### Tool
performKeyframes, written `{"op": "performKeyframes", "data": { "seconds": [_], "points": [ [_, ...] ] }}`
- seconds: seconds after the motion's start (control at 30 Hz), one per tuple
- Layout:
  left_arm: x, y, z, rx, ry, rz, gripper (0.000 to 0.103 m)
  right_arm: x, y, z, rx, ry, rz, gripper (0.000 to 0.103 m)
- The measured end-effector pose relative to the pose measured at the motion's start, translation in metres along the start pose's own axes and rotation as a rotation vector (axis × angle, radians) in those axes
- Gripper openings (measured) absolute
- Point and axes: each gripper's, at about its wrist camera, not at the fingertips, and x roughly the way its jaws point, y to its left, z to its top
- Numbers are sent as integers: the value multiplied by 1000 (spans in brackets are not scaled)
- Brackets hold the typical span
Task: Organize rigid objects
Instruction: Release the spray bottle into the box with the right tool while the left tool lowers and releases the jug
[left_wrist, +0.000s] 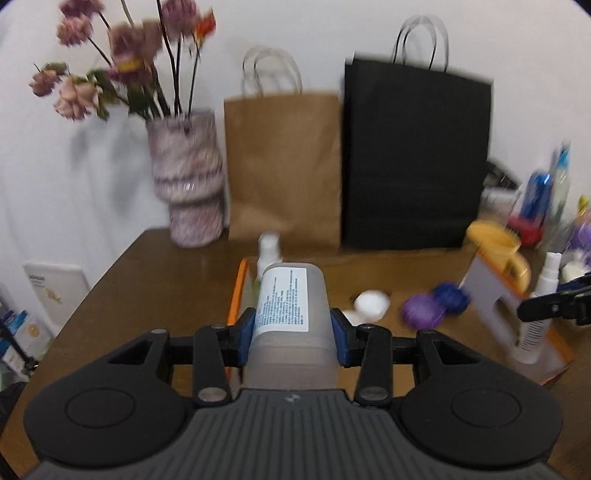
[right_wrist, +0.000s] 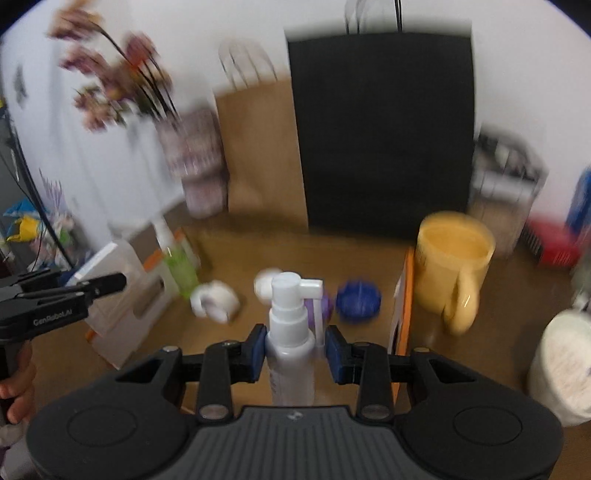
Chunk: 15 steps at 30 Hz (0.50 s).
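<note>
My left gripper (left_wrist: 291, 336) is shut on a frosted bottle (left_wrist: 290, 317) with a white label, held above the brown table (left_wrist: 147, 280). My right gripper (right_wrist: 293, 352) has a white spray bottle (right_wrist: 290, 339) between its pads; the left pad touches it and a small gap shows at the right pad. A yellow mug (right_wrist: 448, 269) stands on a white and orange box (right_wrist: 400, 314) to the right. A blue lid (right_wrist: 358, 299), a purple lid (right_wrist: 325, 304) and white caps (right_wrist: 214, 299) lie on the table. A green spray bottle (right_wrist: 177, 266) stands on another box at the left.
A brown paper bag (left_wrist: 282, 166) and a black paper bag (left_wrist: 415, 155) stand against the back wall. A vase with pink flowers (left_wrist: 190, 177) is at the back left. A red item (right_wrist: 554, 243) and a white jar (right_wrist: 561, 365) are at the right.
</note>
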Motion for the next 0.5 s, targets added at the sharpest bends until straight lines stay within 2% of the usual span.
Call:
{"op": "performKeyframes", "data": {
  "seconds": [0.17, 0.23, 0.27, 0.3, 0.37, 0.4, 0.5],
  "points": [
    [37, 6, 2, -11, 148, 34, 43, 54, -2, 13, -5, 208, -88, 34],
    [53, 7, 2, -30, 213, 38, 44, 71, 1, 14, -22, 241, -134, 34],
    [57, 8, 2, -43, 220, 42, 47, 75, 3, 15, -38, 237, -153, 34],
    [60, 8, 1, -41, 225, 49, 54, 78, 6, 16, -47, 234, -172, 38],
    [63, 6, -1, -30, 224, 58, 57, 82, 13, 17, -69, 234, -205, 50],
    [64, 6, -1, -29, 229, 58, 58, 82, 14, 17, -80, 232, -214, 62],
    [62, 6, 1, -34, 228, 56, 60, 81, 18, 19, -87, 228, -222, 65]
  ]
}}
